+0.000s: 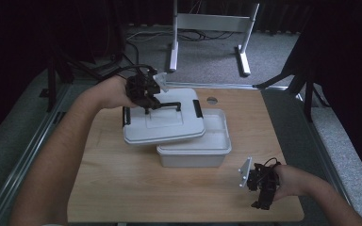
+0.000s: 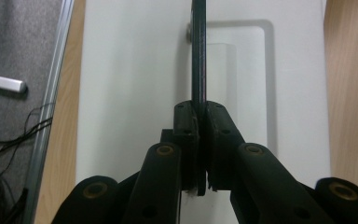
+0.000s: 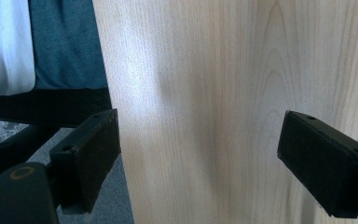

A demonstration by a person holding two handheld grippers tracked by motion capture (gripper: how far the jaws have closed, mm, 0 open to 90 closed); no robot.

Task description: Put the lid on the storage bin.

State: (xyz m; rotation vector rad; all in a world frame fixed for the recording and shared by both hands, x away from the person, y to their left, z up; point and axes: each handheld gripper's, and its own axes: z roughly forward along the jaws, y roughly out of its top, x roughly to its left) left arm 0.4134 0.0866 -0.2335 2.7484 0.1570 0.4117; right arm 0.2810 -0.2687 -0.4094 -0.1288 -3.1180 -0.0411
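White plastic: that's the lid (image 1: 162,122) and the box (image 1: 195,146), both sitting mid-table (image 1: 122,188)
Lid: off-centre, shifted left and back so its near-right corner overlaps the box; box is left open on the right
Handle (image 2: 198,56): thin black bar on top of the lid; the obvious thing to grab if you want to carry it flat
Left gripper (image 2: 199,121): jaws pinched tight on the handle, pointing down from above; looks like the lid hangs from it
Right gripper (image 1: 260,186): parked near the front right edge, well apart from the box; jaws wide, nothing between them, just bare wood below; probably waiting its turn
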